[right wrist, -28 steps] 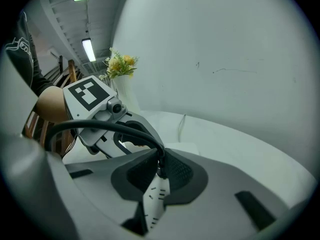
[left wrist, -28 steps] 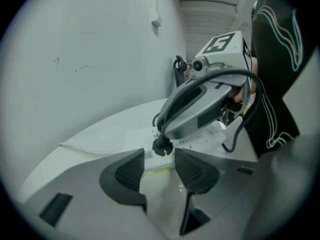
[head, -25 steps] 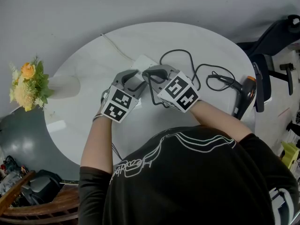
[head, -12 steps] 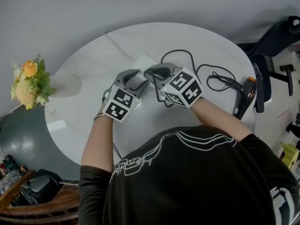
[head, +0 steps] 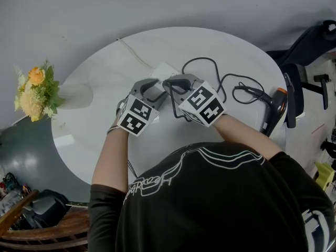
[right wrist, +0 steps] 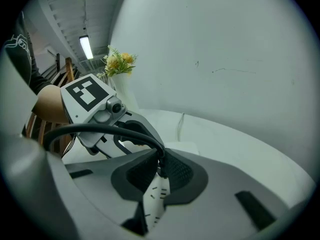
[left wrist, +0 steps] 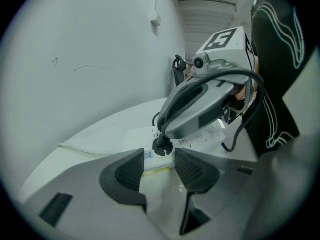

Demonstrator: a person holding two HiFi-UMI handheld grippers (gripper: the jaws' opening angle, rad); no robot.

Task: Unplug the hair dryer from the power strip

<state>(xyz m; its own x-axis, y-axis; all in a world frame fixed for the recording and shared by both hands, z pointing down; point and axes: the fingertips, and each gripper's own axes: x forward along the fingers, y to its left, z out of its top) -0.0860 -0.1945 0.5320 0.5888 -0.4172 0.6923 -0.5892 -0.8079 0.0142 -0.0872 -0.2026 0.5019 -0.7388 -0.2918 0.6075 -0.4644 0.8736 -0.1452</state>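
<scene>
Holding the plug (left wrist: 162,146) clamped in my right gripper (right wrist: 160,173) mid-frame, left gripper (left wrist: 159,168) spread apart by the power strip (head: 164,69), I judged a straight pull came next; the hair dryer (head: 274,108) lay far right.

you've got round white table (head: 173,43) | yellow-orange flower bouquet (head: 34,91) in white vase (head: 76,95) at your left table edge | black office chair (head: 310,41) on your right | wooden chair (head: 58,230) lower left

The worktop (head: 105,77) and power strip (head: 164,70) are white, the plug (left wrist: 162,145) and cord (head: 202,58) black. The hair dryer (head: 273,112) is black with an orange patch.
</scene>
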